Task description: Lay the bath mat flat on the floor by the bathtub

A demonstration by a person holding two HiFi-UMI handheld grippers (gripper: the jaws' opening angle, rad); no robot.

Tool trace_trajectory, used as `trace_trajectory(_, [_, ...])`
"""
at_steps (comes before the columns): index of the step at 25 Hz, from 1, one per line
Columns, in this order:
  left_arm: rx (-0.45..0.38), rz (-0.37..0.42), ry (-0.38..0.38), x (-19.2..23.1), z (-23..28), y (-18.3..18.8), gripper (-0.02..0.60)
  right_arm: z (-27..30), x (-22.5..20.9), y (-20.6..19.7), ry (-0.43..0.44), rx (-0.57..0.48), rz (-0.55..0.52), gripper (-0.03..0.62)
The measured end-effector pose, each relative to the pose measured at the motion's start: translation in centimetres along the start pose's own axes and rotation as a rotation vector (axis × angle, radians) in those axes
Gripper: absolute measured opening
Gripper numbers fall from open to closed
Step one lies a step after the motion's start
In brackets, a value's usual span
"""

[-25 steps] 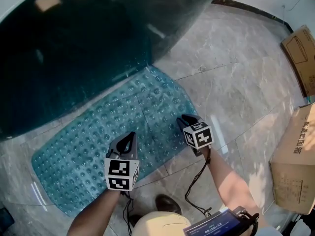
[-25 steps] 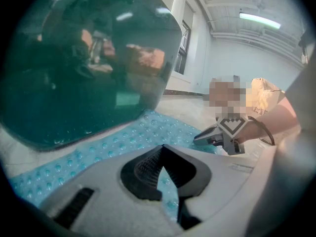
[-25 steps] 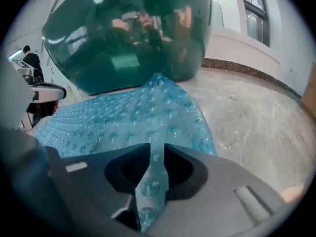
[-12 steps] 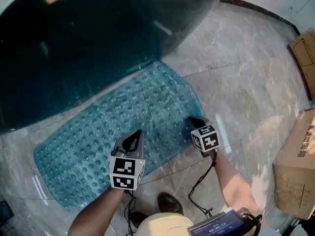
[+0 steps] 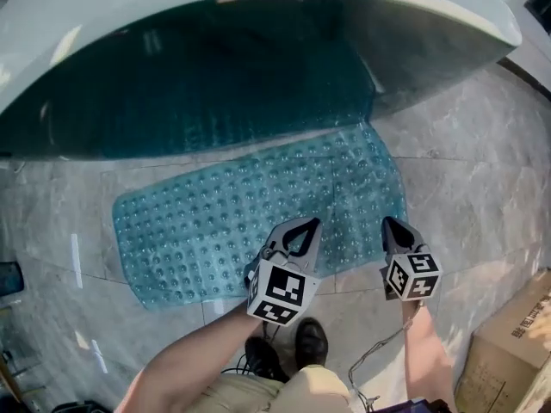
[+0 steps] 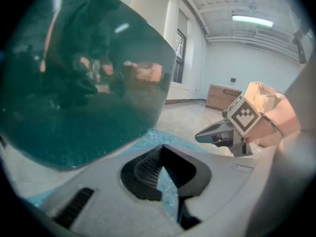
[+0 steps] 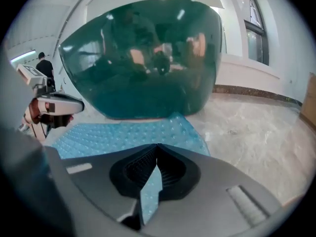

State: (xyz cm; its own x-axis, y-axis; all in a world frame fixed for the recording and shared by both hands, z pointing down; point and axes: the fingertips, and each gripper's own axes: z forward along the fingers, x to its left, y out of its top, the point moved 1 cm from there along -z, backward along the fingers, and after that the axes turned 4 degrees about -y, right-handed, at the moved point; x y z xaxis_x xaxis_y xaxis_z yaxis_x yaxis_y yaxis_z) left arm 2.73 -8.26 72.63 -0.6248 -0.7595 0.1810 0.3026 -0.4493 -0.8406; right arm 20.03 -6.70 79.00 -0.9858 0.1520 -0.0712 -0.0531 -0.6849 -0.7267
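Lying spread out with its studded face up, the teal bath mat (image 5: 232,222) rested on the pale stone floor (image 5: 482,196), its far long edge running just beside the base of the dark bathtub (image 5: 215,93). Its far right corner reached the tub's foot; whether it touched or slipped under, we could not tell. We saw no raised corner and no doubled-over part, only faint straight crease lines crossing the right half.

Our left gripper (image 5: 306,225) hung over the mat's near edge, right of its middle, and our right gripper (image 5: 392,224) over the near right corner. In the left gripper view the jaws were pressed together with nothing between them, only mat showing beneath. The right gripper view showed the same: jaws together, empty, the blue mat below and the tub beyond. Neither gripper appeared to touch the mat.

We judged the task as good as done: the mat was down, flat and alongside the tub. What seemed left was, at most, a check that the creases sat down and that the right corner was not caught against the tub.

Farther out, our shoes (image 5: 310,342) stood on the floor near the mat's near edge, and a cardboard box (image 5: 504,360) sat well apart at the near right.
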Motion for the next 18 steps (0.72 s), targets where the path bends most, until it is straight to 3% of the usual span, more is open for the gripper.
trace_trajectory(6, [-0.007,0.040,0.098,-1.0,-9.9,9.0,0.009,-10.0,11.1,11.7,0.167,-0.039,-0.028,0.009])
trace_trajectory(13, [-0.042,-0.104,0.239,-1.9,-21.3,19.0,0.009,-22.2,21.4,23.7,0.309,-0.092,-0.056,0.009])
trace_trajectory(18, [-0.082,-0.182,0.330,-3.2,-28.8,26.2,0.009,-29.6,25.2,30.3,0.326,-0.119,-0.047,0.008])
